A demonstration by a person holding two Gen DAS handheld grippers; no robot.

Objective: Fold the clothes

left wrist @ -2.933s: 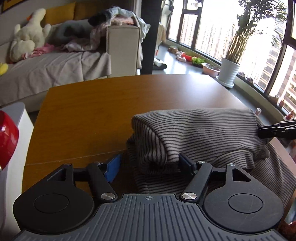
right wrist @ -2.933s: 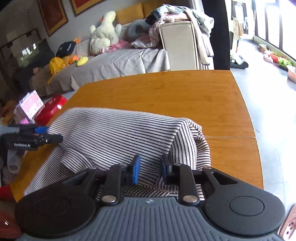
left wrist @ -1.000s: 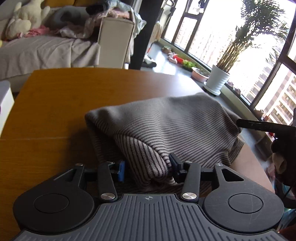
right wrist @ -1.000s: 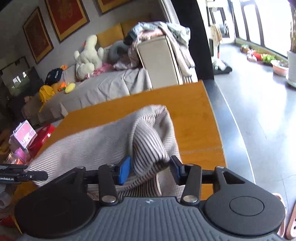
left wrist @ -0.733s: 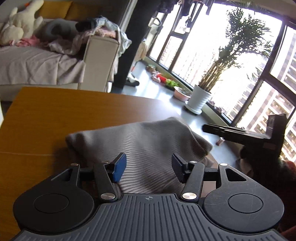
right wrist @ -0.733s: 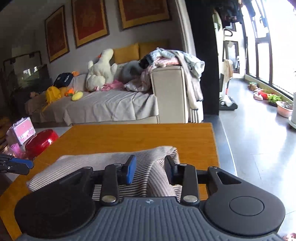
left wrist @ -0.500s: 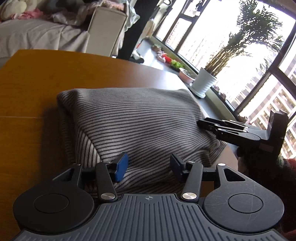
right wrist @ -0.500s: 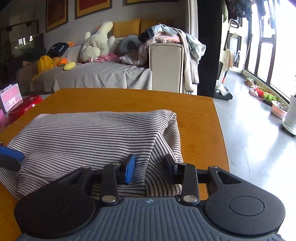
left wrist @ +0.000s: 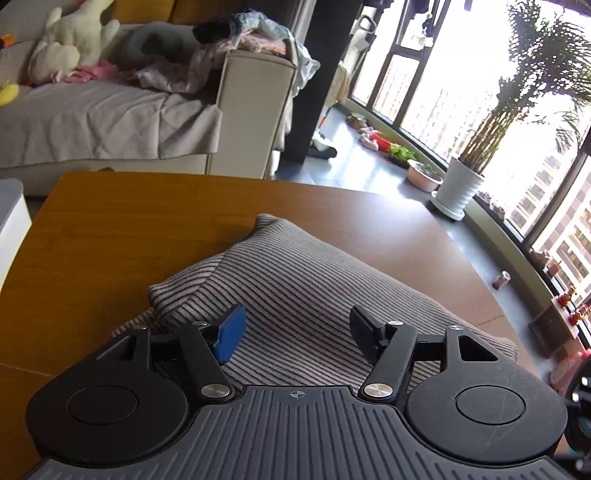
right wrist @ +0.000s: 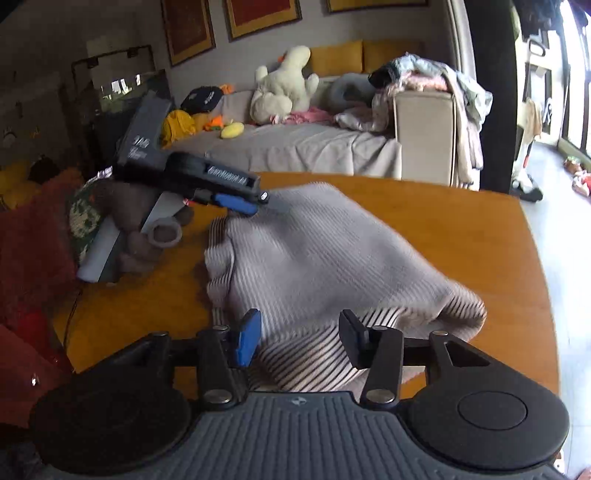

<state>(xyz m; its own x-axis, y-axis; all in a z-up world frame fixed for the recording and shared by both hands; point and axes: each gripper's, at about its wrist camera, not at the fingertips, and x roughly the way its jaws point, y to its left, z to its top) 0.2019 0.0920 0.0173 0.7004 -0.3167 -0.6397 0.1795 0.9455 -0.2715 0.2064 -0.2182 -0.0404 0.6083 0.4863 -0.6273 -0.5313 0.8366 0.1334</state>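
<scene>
Folded grey-and-black striped knit garment [left wrist: 314, 291] lies released on the wooden table [left wrist: 122, 225]; left gripper [left wrist: 295, 328] and right gripper [right wrist: 297, 338] hover over it, jaws spread.

Pretty clearly somebody's living room in a high-rise flat. There's a grey sofa [right wrist: 295, 147] on the far side with a big white stuffed duck [right wrist: 284, 86] sitting on it, a heap of clothes [right wrist: 424, 79] dumped over its right arm, and framed pictures [right wrist: 264, 14] on the wall above. On the right a curved run of tall windows [left wrist: 461, 92] looks out at apartment blocks, a potted palm [left wrist: 480, 147] stands by the glass, and a wooden table [left wrist: 147, 221] sits in the near part of the room.
</scene>
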